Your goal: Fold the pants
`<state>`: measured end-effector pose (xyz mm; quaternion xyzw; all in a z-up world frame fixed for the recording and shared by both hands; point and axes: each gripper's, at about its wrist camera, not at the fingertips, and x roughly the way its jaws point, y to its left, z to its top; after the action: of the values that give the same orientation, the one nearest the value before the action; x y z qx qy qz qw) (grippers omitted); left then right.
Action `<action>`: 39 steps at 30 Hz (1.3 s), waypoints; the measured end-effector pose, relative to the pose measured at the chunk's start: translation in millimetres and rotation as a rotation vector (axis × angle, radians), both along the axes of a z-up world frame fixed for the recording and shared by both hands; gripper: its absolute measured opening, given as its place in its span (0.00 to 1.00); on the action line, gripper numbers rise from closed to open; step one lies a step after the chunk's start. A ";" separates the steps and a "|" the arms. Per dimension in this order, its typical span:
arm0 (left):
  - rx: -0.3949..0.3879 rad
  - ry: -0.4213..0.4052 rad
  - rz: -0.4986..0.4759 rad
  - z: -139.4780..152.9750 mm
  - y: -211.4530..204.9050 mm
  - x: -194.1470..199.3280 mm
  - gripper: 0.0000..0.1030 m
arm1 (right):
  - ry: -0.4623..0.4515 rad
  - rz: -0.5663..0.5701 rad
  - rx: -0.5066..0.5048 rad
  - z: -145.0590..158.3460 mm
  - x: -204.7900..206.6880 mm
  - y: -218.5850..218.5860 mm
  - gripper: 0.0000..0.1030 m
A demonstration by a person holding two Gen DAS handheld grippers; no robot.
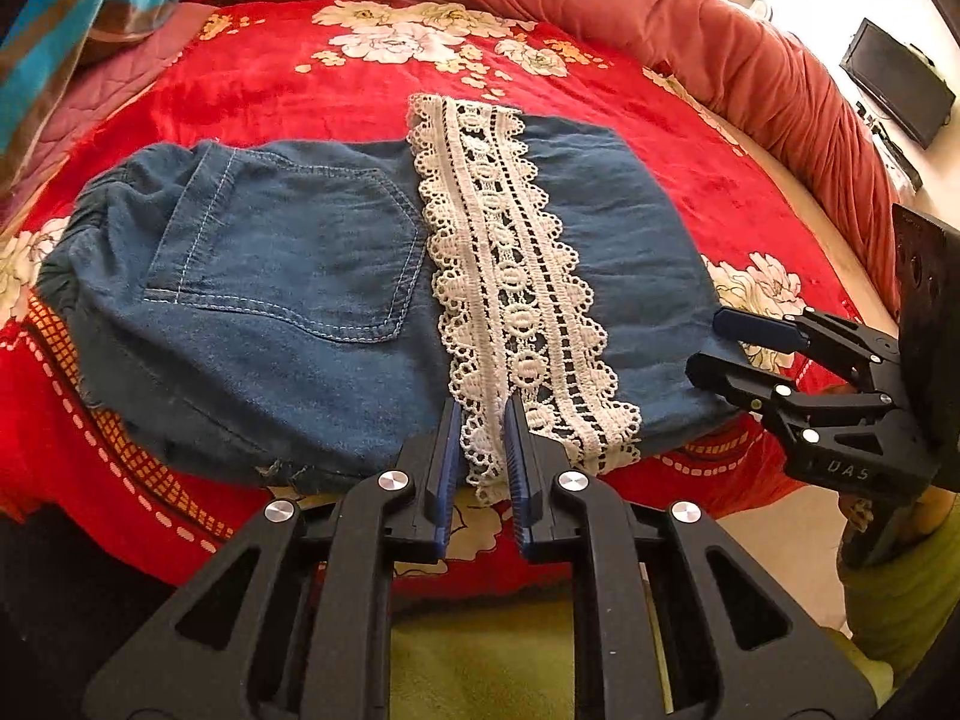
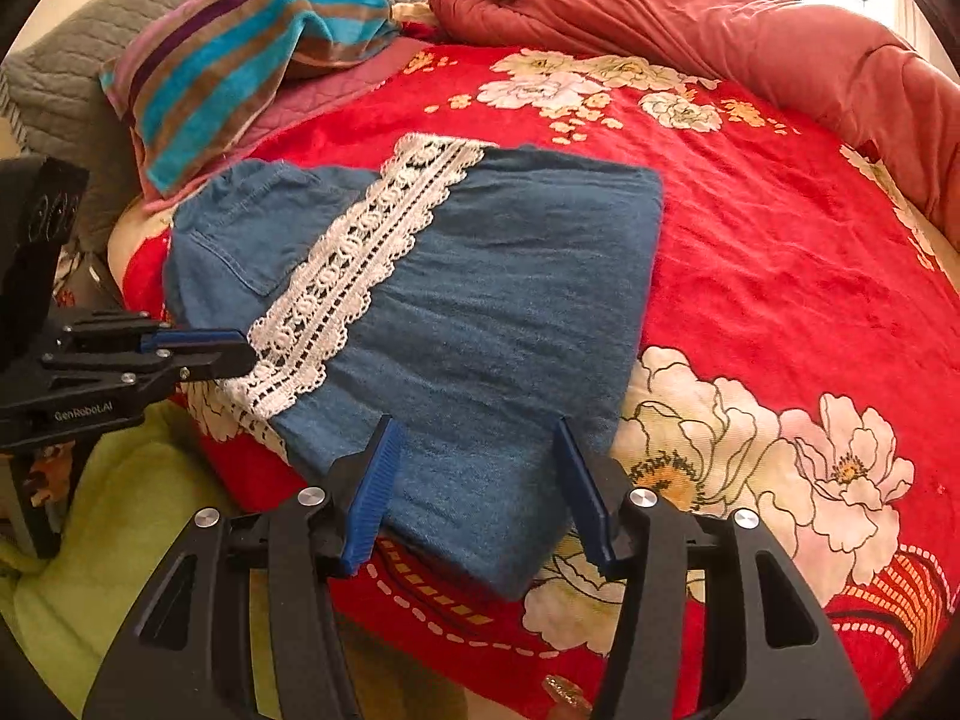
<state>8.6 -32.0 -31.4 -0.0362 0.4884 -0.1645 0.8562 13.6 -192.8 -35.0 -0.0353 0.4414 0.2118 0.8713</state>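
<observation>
Folded blue denim pants (image 1: 300,276) (image 2: 492,312) lie flat on the bed, back pocket up, with a white lace trim (image 1: 510,276) (image 2: 348,276) running across them. My left gripper (image 1: 482,414) (image 2: 240,348) sits at the near edge of the pants and is shut on the end of the lace trim. My right gripper (image 2: 475,426) (image 1: 708,343) is open at the near right corner of the pants. Its blue pads stand wide apart on either side of the denim fold and do not press on it.
A red floral blanket (image 2: 780,252) covers the bed. A rolled rust-coloured quilt (image 2: 690,18) lies along the far side, a striped towel (image 2: 240,60) at the far left. A dark screen (image 1: 894,90) stands beyond the bed. A person's green clothing (image 1: 480,660) is below the near bed edge.
</observation>
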 end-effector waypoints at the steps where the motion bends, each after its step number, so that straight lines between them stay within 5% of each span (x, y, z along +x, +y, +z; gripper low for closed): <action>1: -0.001 -0.003 0.000 1.2 0.4 -1.0 0.09 | -0.002 -0.001 0.001 1.3 -0.9 -0.5 0.60; 9: -0.002 -0.029 0.016 12.0 3.5 -8.1 0.09 | -0.029 -0.015 0.012 12.9 -5.6 -2.4 0.65; 13: 0.006 -0.048 0.029 17.8 7.6 -10.8 0.09 | -0.055 -0.027 0.008 20.8 -7.6 -1.9 0.82; 19: 0.011 -0.071 0.048 24.8 14.6 -15.1 0.23 | -0.075 -0.038 0.015 30.7 -8.8 -1.8 0.82; 24: 0.007 -0.088 0.069 29.4 21.6 -17.6 0.47 | -0.093 -0.042 0.022 39.4 -9.2 1.4 0.90; 30: -0.001 -0.106 0.098 34.4 32.1 -22.0 0.63 | -0.099 -0.051 0.017 45.9 -5.5 9.0 0.94; 39: -0.040 -0.111 0.151 36.2 55.4 -25.8 0.70 | -0.130 -0.036 0.020 63.2 11.1 28.5 0.95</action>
<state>-17.2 23.4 4.8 -0.0809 0.4325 -0.1108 0.8912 24.7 -164.3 28.2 -0.0322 0.3824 0.1980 0.9020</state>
